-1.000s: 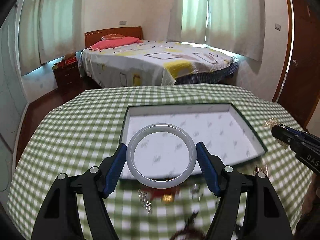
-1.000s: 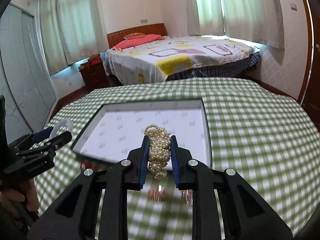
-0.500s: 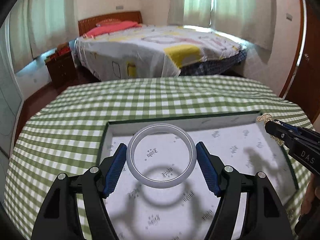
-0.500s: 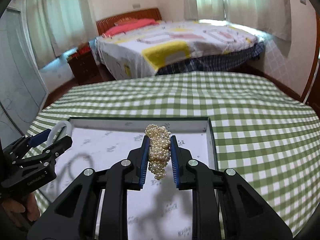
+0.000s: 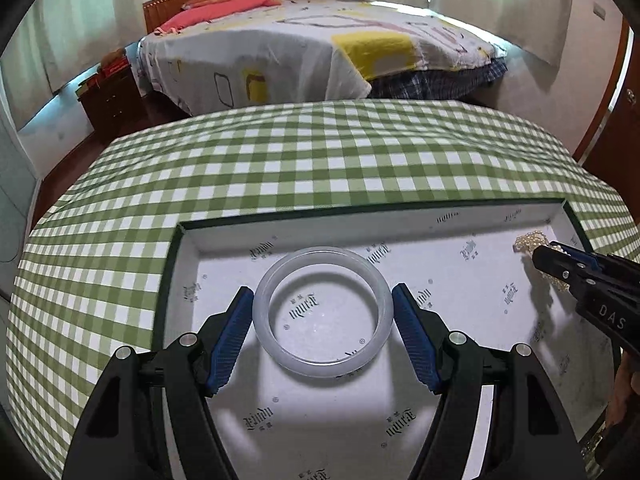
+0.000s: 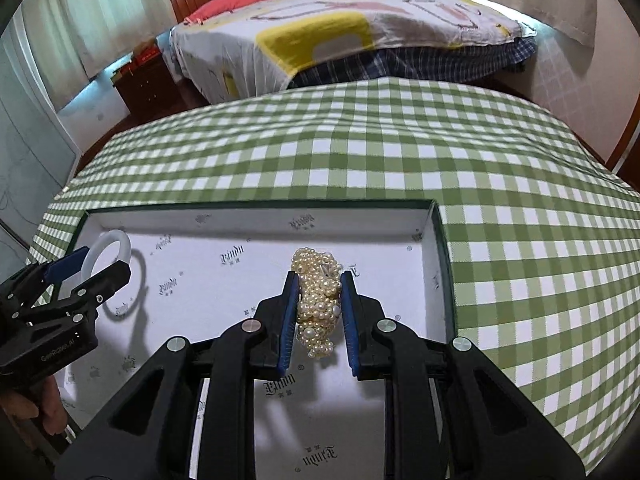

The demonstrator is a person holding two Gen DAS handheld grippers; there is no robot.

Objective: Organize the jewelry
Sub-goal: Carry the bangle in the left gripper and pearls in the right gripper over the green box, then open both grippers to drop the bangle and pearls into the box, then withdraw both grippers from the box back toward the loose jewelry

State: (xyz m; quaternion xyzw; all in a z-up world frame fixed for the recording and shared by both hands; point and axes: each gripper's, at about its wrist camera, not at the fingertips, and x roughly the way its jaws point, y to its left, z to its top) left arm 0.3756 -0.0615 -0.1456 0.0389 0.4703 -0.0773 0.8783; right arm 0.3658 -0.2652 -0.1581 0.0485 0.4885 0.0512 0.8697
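Observation:
A translucent white bangle (image 5: 322,312) is clamped between the blue pads of my left gripper (image 5: 322,295), hanging just above the floor of a shallow white-lined box (image 5: 400,226). The bangle's shadow lies on the paper beneath it. My right gripper (image 6: 319,278) is shut on a bunched pearl bracelet (image 6: 318,304), held over the right half of the same box (image 6: 437,248). In the right wrist view the left gripper (image 6: 96,260) with the bangle (image 6: 107,252) shows at the box's left end. In the left wrist view the right gripper (image 5: 536,254) with the pearl bracelet (image 5: 528,242) shows at the right edge.
The box sits on a table with a green-and-white checked cloth (image 5: 320,152). A person's hand (image 6: 48,408) holds the left tool. Beyond the table stand a bed (image 5: 320,48), a wooden nightstand (image 5: 108,92) and a door (image 5: 616,112) on the right.
Both grippers have moved forward and down, from over the box's near edge to low over its inside. The small items on the cloth in front of the box have left view. Grips unchanged.

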